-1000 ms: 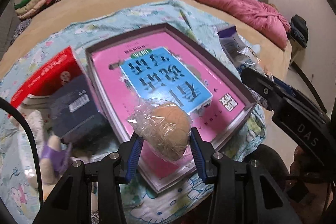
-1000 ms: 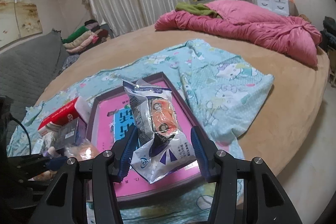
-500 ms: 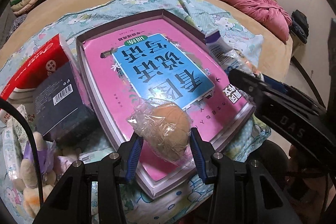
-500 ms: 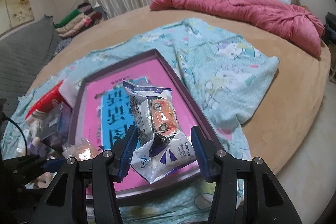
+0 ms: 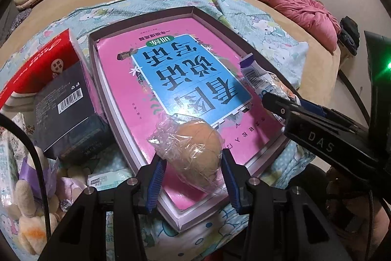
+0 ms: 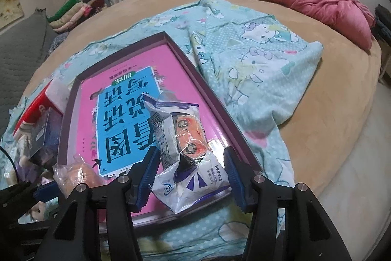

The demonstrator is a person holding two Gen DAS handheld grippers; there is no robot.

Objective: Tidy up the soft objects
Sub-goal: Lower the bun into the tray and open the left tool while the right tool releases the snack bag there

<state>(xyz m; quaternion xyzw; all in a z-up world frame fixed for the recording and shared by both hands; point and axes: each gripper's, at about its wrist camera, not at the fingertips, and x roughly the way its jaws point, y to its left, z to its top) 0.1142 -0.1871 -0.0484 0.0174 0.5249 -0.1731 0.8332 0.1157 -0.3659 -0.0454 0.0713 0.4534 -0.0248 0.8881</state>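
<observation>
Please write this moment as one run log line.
left gripper: holds wrapped bun | right gripper: holds snack packet | both over tray

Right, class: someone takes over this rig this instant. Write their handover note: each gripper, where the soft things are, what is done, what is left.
Left gripper: shut on the wrapped bun, held over the near end of the pink box.
Right gripper: shut on the snack packet, held over the box's near right corner.
Done: both items picked up.
Left: neither is set down yet. A plush toy and a tissue pack lie left of the box, untouched.
</observation>
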